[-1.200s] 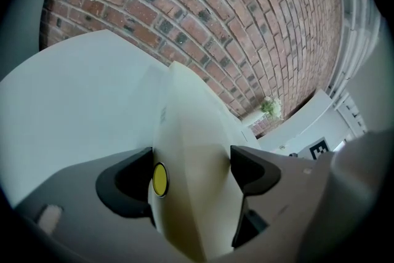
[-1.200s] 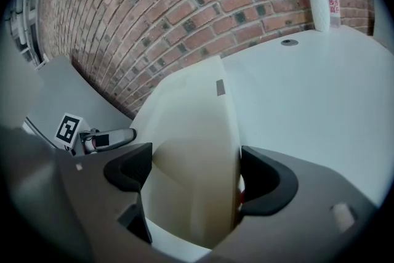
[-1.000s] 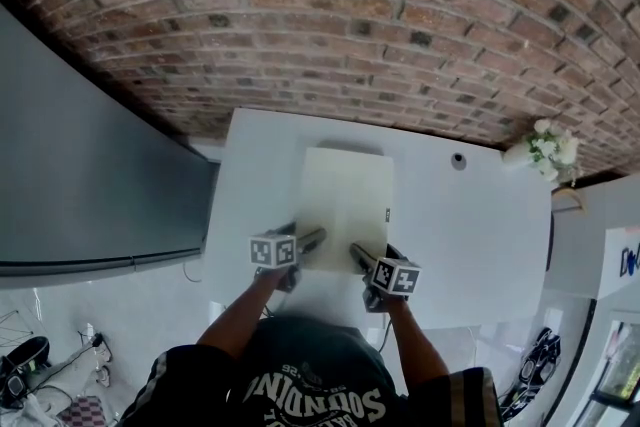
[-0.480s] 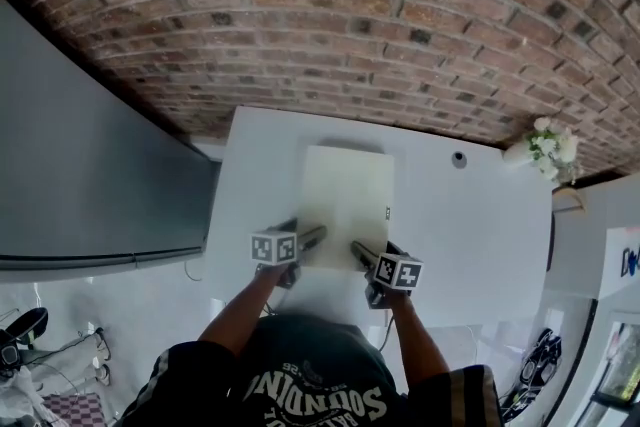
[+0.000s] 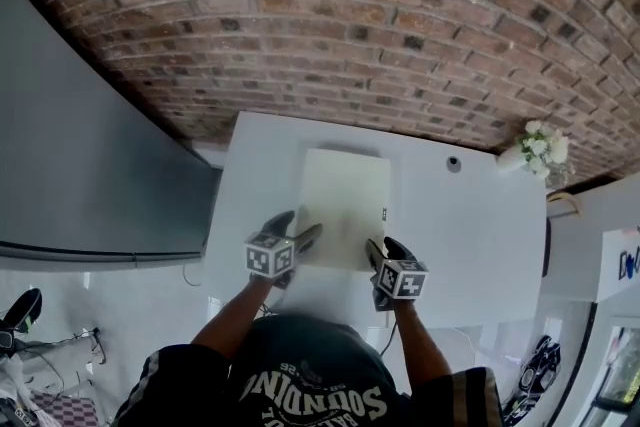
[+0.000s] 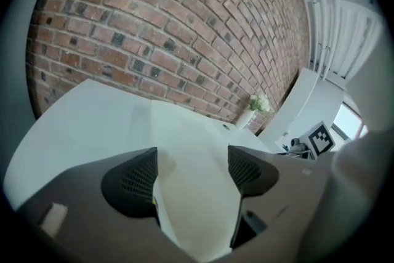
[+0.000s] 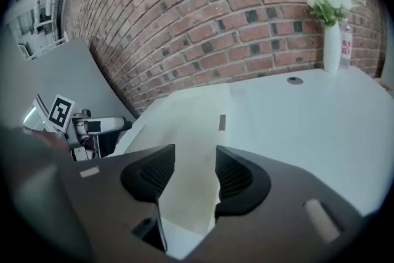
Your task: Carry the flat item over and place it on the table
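The flat item (image 5: 345, 205) is a pale cream sheet lying on the white table (image 5: 470, 245), with a small dark label (image 5: 384, 213) near its right edge. My left gripper (image 5: 300, 240) is at its near left corner and my right gripper (image 5: 378, 253) at its near right corner. In the left gripper view the sheet (image 6: 184, 151) runs between the wide jaws of the left gripper (image 6: 191, 175), which are closing a little. In the right gripper view the sheet (image 7: 191, 120) lies between the narrower, closing jaws of the right gripper (image 7: 194, 172). Neither pair of pads visibly presses on it.
A brick wall (image 5: 400, 45) backs the table. A white vase of flowers (image 5: 535, 150) stands at the table's far right corner, and a small round dark fitting (image 5: 453, 163) sits left of it. A grey panel (image 5: 80, 165) rises on the left, beside the table's left edge.
The right gripper's jaws have narrowed around the sheet's near edge. Both grippers have shifted slightly at that edge. The sheet has not moved on the table.
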The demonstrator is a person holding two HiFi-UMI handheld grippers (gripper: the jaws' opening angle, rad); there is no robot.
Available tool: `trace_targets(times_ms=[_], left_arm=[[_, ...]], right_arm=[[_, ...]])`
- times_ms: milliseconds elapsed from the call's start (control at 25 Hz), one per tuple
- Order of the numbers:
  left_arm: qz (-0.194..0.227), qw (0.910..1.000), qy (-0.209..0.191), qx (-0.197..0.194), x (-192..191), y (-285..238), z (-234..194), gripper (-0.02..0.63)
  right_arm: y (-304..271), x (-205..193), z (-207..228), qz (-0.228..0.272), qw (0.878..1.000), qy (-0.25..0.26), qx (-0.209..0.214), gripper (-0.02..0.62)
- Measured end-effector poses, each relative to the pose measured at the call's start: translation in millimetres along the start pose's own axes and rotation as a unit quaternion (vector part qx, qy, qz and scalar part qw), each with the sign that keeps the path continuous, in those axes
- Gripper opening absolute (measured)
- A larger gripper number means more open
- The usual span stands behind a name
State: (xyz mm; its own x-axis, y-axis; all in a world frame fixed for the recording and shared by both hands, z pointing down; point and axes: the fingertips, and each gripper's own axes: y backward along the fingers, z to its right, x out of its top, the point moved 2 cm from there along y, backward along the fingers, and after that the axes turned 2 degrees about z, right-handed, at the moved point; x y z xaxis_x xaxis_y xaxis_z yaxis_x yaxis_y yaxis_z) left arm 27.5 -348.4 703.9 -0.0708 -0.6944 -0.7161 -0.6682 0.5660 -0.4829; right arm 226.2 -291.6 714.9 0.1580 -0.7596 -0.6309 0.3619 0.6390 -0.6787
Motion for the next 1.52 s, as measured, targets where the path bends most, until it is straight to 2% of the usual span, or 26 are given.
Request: trace_targets(times_ms=[160, 200, 400, 560, 880, 1080, 1360, 1520], left_arm=[[0.022, 0.9990, -0.039, -0.001, 14.4, 12.6, 12.2, 0.240], [0.026, 0.9987, -0.044, -0.005, 16.9, 15.1, 15.4, 0.225], [0.046, 0.9962, -0.069, -0.025, 31.3, 28.2, 36.4, 0.099], [0.052, 0.9931, -0.105, -0.007, 34.6, 35.4, 43.0, 0.009], [0.083, 0.9835, -0.161, 0.001, 66.4, 49.6, 59.0, 0.009], [0.114, 0.9750, -0.189, -0.020, 100.9, 58.3, 75.5, 0.009], [0.164, 0.9636, -0.209, -0.027, 146.3, 73.3, 87.9, 0.009], [0.177, 0.9582, -0.224, -0.026, 161.5, 82.7, 94.3, 0.011]], right_arm=[[14.2, 13.6, -2.4, 0.031, 0.999, 0.015, -0.014, 0.070], [16.5, 15.6, -3.7, 0.037, 0.999, 0.017, -0.015, 0.044], [27.5, 28.5, -15.8, 0.066, 0.997, 0.038, -0.010, 0.003], [38.0, 46.6, -31.7, 0.099, 0.993, 0.058, 0.001, 0.002], [61.8, 86.2, -64.2, 0.164, 0.982, 0.087, 0.025, 0.002], [75.4, 115.6, -78.8, 0.202, 0.973, 0.108, 0.031, 0.000], [100.2, 162.0, -103.1, 0.266, 0.953, 0.139, 0.042, 0.000], [116.2, 177.7, -112.5, 0.296, 0.942, 0.155, 0.038, 0.000]])
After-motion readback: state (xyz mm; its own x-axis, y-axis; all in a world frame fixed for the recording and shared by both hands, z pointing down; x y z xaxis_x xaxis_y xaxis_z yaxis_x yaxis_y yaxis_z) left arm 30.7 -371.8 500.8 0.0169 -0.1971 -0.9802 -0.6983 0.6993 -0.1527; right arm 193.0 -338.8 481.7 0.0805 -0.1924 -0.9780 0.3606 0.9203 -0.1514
